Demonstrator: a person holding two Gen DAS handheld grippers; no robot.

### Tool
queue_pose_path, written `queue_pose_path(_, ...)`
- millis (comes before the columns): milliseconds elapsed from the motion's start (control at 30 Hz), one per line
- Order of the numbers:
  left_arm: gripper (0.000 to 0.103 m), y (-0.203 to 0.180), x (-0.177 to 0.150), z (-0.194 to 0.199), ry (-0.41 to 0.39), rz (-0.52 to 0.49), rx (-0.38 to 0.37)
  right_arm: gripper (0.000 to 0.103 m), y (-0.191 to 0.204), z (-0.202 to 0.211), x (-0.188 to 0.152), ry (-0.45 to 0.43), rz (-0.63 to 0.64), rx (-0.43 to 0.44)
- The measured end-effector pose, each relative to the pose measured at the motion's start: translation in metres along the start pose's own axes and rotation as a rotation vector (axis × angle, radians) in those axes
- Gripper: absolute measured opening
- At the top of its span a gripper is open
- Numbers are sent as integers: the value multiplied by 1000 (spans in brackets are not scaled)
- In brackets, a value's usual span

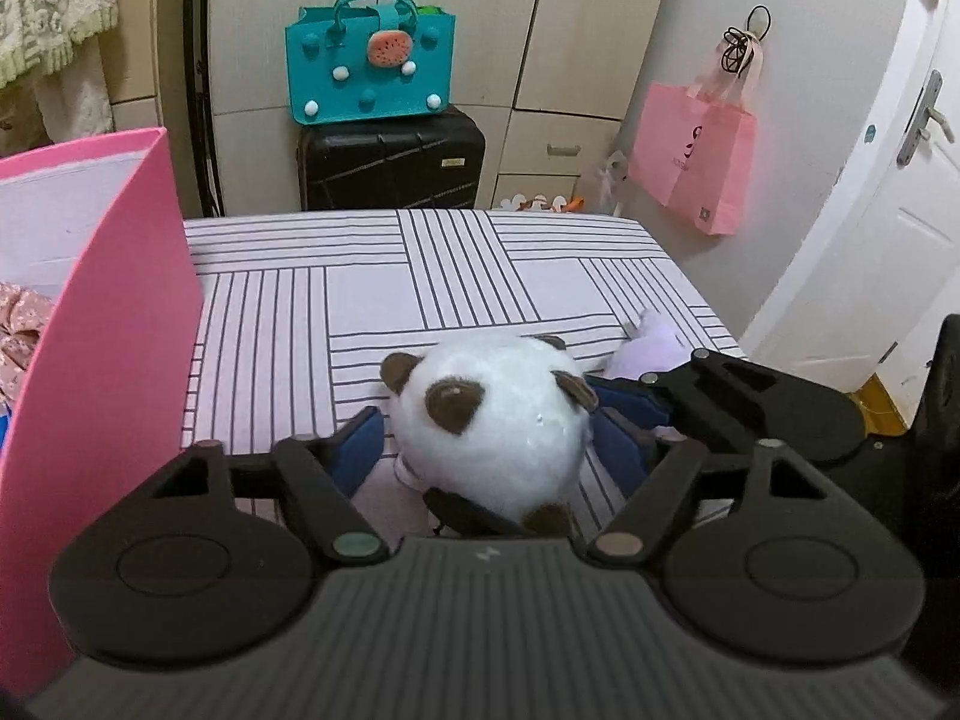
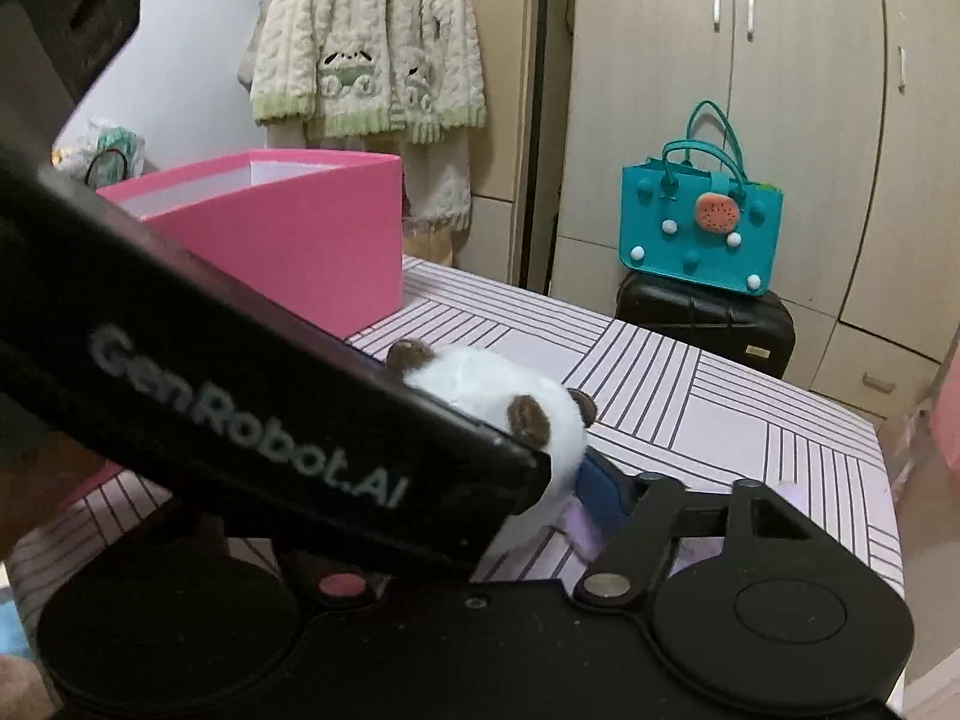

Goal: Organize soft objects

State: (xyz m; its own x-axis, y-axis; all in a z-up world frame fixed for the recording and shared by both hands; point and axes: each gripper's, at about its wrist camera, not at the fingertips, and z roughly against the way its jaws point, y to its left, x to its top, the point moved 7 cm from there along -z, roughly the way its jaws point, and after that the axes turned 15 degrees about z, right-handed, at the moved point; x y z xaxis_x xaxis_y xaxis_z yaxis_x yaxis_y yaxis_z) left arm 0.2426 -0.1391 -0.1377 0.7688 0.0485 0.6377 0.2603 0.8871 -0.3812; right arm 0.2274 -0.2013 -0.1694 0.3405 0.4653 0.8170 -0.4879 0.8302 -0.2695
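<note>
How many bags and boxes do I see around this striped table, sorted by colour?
Pink: 2, the pink box on the striped table and the pink paper bag hanging on the wall.
Teal: 1, the teal handbag sitting on top of the suitcase.
Black: 1, the black suitcase behind the table.
Total: 4

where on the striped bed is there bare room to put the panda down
The striped sheet lies bare from the panda plush to its far edge by the black suitcase, and beside the pink box. It is crowded at the near right, where both tools and the purple plush bunch around the panda.
</note>
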Motion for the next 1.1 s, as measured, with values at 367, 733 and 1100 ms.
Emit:
queue_pose_path(367,55,-7,-7,14,9,-25,0,70,3,11,2,1,-51,13)
queue_pose_path(733,55,-15,-12,61,6,-50,-33,71,20,49,17,-21,-22,0)
queue_pose_path(1100,56,-12,-24,112,51,-63,-77,71,46,87,36,31,-1,50)
